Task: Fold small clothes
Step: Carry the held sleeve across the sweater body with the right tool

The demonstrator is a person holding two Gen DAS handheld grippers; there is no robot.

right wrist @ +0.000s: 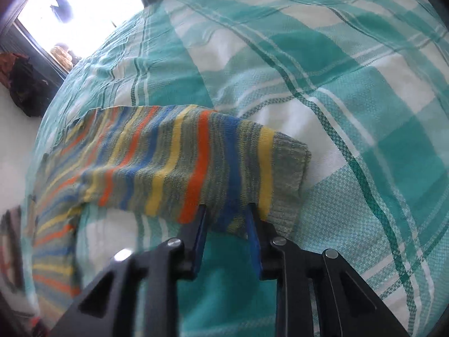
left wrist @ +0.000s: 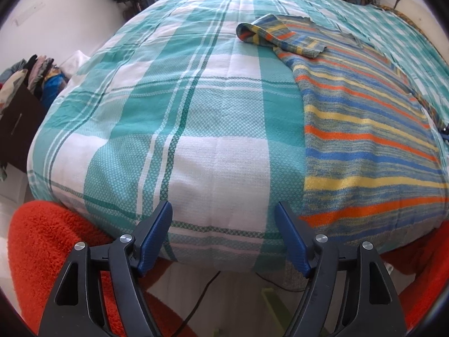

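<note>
The striped sweater (left wrist: 370, 129) lies flat on the checked bedcover (left wrist: 174, 118), toward the right side of the bed in the left wrist view, with its hem almost at the near edge. One sleeve (left wrist: 280, 38) is already folded across the chest near the far end of the garment. In the right wrist view the other sleeve (right wrist: 196, 163) stretches out sideways from the body, and its grey cuff (right wrist: 289, 174) points to the right.

The right gripper (right wrist: 228, 219) has this sleeve between its jaws, just before the cuff. The jaws stand only a little apart, with the knit fabric between them, but I cannot tell if the pads really press on it, because the picture is blurred there. The left gripper (left wrist: 224, 224) is wide open and holds nothing; it hangs over the near edge of the bed, and the sweater hem lies just to its right.

So the long axis of the sleeve runs across the right gripper, and the right hand is the nearer one for it. I judge that the coming move is to bring this sleeve over the body.

I can read no brand, label or writing.
</note>
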